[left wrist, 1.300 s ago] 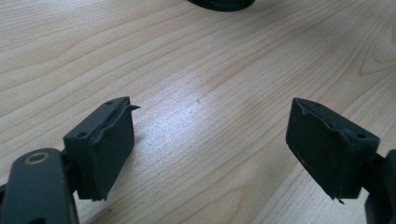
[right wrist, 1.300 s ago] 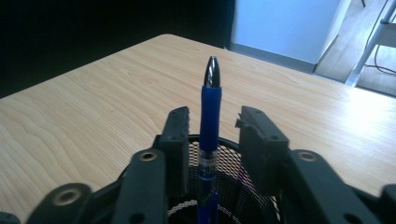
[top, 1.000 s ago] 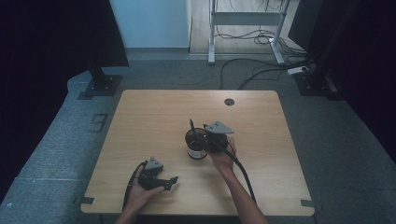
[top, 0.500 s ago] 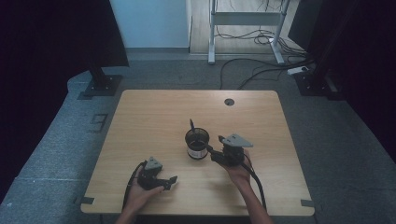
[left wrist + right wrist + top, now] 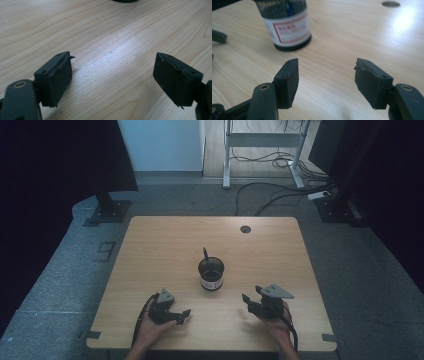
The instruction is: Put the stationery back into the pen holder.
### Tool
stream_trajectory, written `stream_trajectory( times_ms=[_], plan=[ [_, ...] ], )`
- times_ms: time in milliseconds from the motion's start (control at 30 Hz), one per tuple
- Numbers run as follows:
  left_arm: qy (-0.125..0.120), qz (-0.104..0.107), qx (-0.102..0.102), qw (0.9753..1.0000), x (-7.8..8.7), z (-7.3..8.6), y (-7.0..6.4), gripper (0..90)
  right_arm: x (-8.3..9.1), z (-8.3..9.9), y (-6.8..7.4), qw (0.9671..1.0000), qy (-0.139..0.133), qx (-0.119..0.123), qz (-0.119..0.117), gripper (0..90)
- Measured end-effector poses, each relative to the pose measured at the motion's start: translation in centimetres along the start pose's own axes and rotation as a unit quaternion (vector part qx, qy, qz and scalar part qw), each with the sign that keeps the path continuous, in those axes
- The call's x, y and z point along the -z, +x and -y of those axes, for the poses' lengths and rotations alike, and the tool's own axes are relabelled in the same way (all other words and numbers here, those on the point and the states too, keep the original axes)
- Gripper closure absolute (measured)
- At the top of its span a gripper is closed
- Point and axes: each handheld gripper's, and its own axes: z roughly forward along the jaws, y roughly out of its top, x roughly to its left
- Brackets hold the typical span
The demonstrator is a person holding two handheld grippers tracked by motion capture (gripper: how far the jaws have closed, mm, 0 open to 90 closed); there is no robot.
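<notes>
Near the front edge of the pale wooden bench (image 5: pixel 150 245), the left tool (image 5: pixel 183 315) and the right tool (image 5: pixel 248 300) both rest low with jaws spread wide and nothing between them. Just beyond them, roughly midway between the two, stands the black mesh pen cup with a white and red label (image 5: pixel 211 274), upright, a dark pen (image 5: pixel 205 255) leaning out of its far-left rim. The right tool looks slightly nearer, the cup lying ahead and to its left.

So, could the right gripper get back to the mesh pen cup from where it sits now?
Probably yes. The right gripper rests near the table's front edge with its jaws open, and bare wood lies between it and the pen cup. The left gripper is off to the other side.
</notes>
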Motion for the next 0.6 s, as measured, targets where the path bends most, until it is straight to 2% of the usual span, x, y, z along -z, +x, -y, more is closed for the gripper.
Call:
stream_trajectory(
  times_ms=[67, 133, 200, 367, 500, 600],
  plan=[
    [-0.002, -0.004, -0.006, 1.0, -0.1, 0.0, -0.1, 15.8, 0.3, 1.1, -0.7, 0.9999, 0.002, -0.015, 0.005, 35.1],
    [-0.002, -0.005, -0.008, 1.0, -0.1, 0.1, -0.2, 15.8, 0.4, 1.3, -0.8, 0.9998, 0.008, -0.016, 0.005, 35.0],
    [-0.002, -0.007, -0.011, 0.9999, -0.1, 0.1, -0.2, 15.7, 0.6, 1.7, -1.1, 0.9997, 0.017, -0.008, 0.013, 35.0],
    [-0.001, -0.015, -0.021, 0.9997, -0.3, 0.1, -0.5, 15.3, 0.3, 2.4, -1.7, 0.9987, 0.04, -0.007, 0.032, 34.4],
    [0.0, -0.02, -0.027, 0.9994, -0.3, 0.1, -0.6, 15.2, 0.2, 2.4, -1.8, 0.9984, 0.042, -0.006, 0.037, 33.9],
    [-0.001, -0.019, -0.026, 0.9995, -0.4, 0.1, -0.6, 15.2, 0.0, 2.3, -1.8, 0.9975, 0.056, -0.004, 0.043, 31.8]
  ],
)
